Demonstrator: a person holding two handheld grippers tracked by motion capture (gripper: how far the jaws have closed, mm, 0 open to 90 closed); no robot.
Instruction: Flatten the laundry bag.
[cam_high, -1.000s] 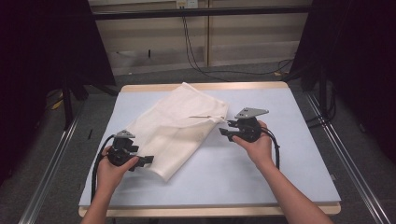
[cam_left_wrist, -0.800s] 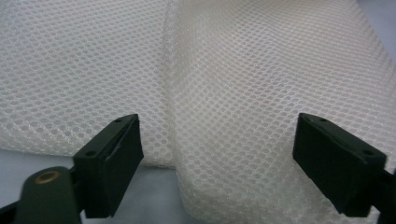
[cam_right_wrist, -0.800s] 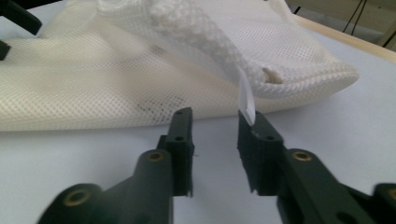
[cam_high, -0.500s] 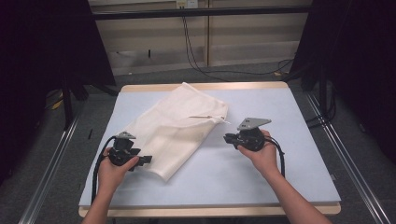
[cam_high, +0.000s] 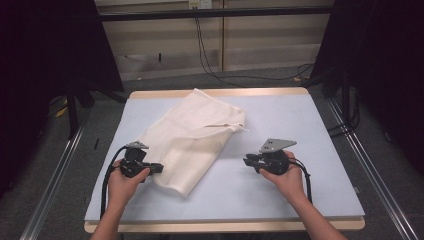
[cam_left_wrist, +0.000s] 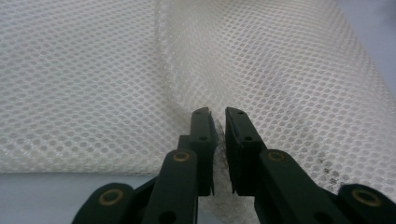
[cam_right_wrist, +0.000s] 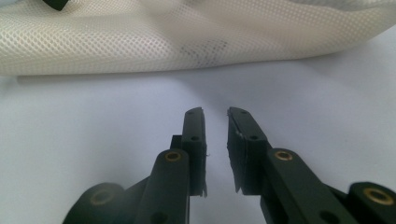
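Lower left of the high view: left gripper (cam_high: 156, 168) pinches the near edge of the white mesh bag (cam_high: 192, 132), jaws narrow with mesh between them. Lower right: right gripper (cam_high: 246, 160) empty, jaws slightly apart over bare table (cam_high: 300, 125). Bag lies diagonally toward upper centre; likely mid-handling, and the next move probably needs a second grasp on the bag.

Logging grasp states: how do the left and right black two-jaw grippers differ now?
The left gripper pinches a fold of the white mesh bag; the right gripper holds nothing, jaws slightly apart. The left touches the bag; the right rests apart over bare pale blue table. Both are hand-held.
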